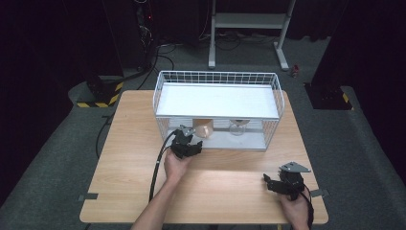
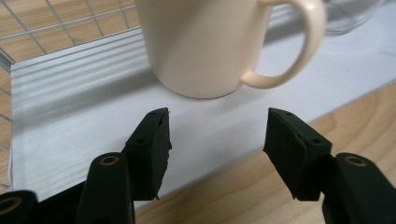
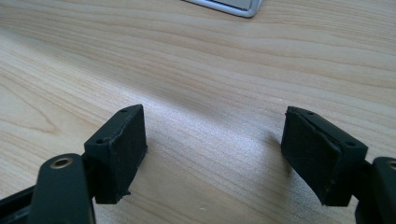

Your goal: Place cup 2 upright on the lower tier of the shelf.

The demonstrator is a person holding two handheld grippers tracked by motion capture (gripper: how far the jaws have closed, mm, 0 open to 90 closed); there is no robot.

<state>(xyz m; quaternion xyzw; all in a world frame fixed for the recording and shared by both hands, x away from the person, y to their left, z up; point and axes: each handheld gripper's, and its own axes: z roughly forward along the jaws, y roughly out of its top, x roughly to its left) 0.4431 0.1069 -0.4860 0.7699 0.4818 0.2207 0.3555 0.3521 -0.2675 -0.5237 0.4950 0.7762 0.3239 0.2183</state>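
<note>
While the cream mug (image 2: 205, 44) stands on the lower shelf (image 2: 70, 107) of the wire rack (image 1: 218, 79), the left gripper (image 2: 217, 133) is apart just before it, holding nothing; next it should probably draw away without knocking the mug. The right gripper (image 3: 212, 154) rests apart over the surface (image 3: 196, 70).

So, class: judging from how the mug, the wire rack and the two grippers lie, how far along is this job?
Done: the cream mug stands on the wire rack's lower shelf, beside a glass. In hand: the left hand-held gripper is open just in front, nothing between its jaws. Left: the right hand-held gripper waits open over the table.
</note>
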